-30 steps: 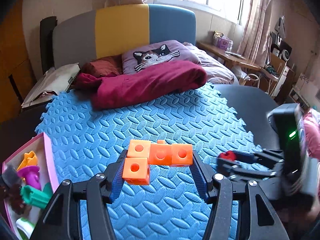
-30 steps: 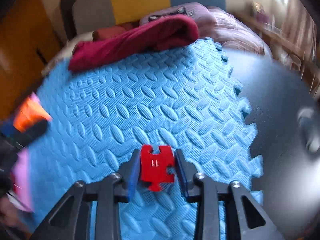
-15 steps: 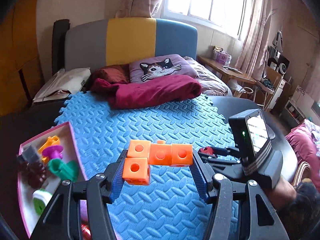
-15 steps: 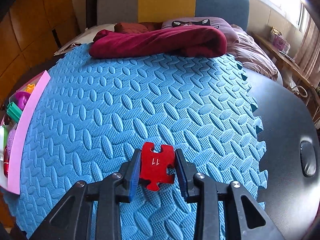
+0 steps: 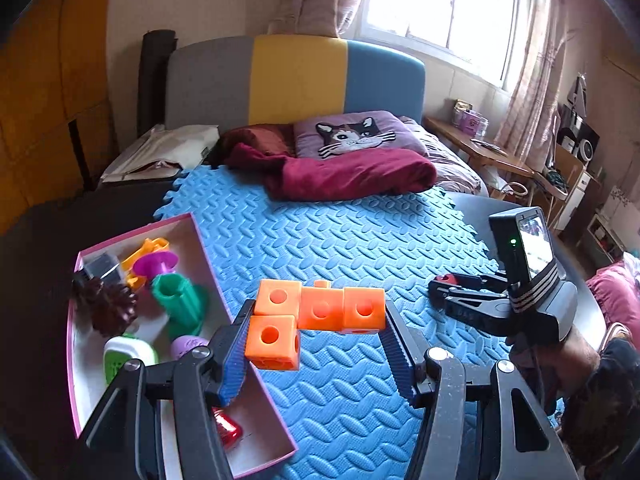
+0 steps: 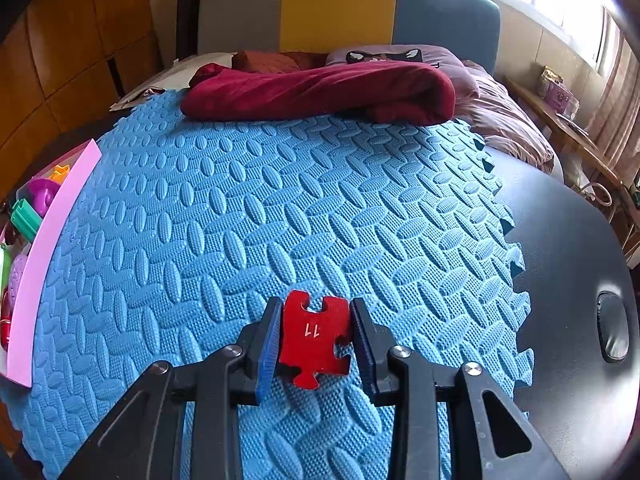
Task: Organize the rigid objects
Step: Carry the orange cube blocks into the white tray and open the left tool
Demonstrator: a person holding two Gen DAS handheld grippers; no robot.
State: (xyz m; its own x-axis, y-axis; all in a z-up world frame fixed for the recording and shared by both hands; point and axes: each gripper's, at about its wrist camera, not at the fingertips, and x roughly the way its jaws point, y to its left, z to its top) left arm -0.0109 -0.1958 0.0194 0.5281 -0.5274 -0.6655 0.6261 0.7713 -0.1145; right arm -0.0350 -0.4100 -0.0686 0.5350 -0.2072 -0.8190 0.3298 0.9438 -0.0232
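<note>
My left gripper (image 5: pixel 316 340) is shut on an orange block of linked cubes (image 5: pixel 316 314) and holds it above the blue foam mat (image 5: pixel 340 248), just right of a pink-edged box (image 5: pixel 208 256) that holds several toys. My right gripper (image 6: pixel 314 340) is shut on a flat red puzzle piece (image 6: pixel 314 338) marked 11, held low over the mat (image 6: pixel 280 208). The right gripper also shows in the left wrist view (image 5: pixel 436 284), to the right of the block. The box's pink wall (image 6: pixel 52 232) is at the far left of the right wrist view.
A dark red blanket (image 5: pixel 352 172) and a cat pillow (image 5: pixel 352 134) lie at the mat's far end. A black table surface (image 6: pixel 580 280) lies right of the mat. In the box are a green piece (image 5: pixel 176 296), a purple spool (image 5: pixel 156 262) and a brown cone (image 5: pixel 108 304).
The left gripper has risen and drawn back with the orange block, so the box now shows fully at its left. The right gripper keeps the red piece and has steadied over the mat.
</note>
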